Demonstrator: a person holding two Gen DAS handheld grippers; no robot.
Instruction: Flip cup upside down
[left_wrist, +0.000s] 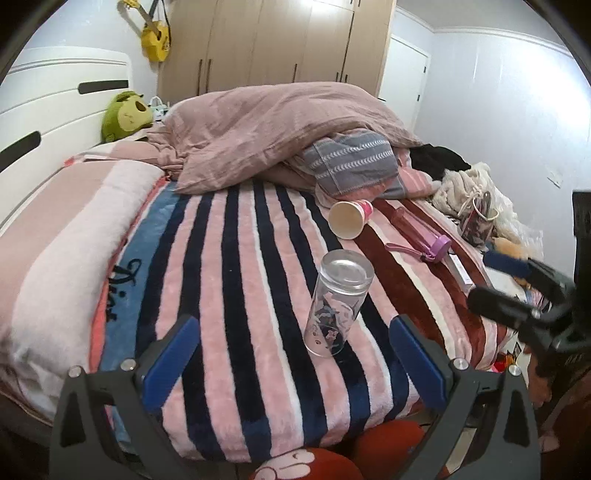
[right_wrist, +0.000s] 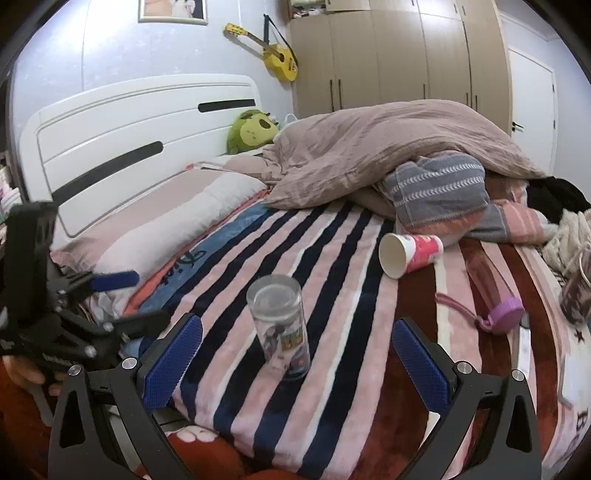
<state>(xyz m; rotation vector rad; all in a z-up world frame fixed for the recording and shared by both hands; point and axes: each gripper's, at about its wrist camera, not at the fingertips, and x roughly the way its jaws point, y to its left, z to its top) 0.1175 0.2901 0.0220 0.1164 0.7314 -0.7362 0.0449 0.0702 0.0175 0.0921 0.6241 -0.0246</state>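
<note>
Cup (left_wrist: 338, 304) upright, base up, on blanket (left_wrist: 258, 332)

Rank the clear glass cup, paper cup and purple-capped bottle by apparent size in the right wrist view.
1. Clear glass cup, though it is nearest the camera.
2-3. Purple-capped bottle and paper cup look too alike to rank.

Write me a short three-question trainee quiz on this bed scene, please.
1. True or false: the left gripper is shut on the clear glass cup.
2. How does the paper cup rest on the striped blanket: A upright, B on its side, C stacked?
3. Fill in: the water bottle has a ____ cap.

Key: 1 false, both it and the right gripper are open; 2 B; 3 purple.
</note>
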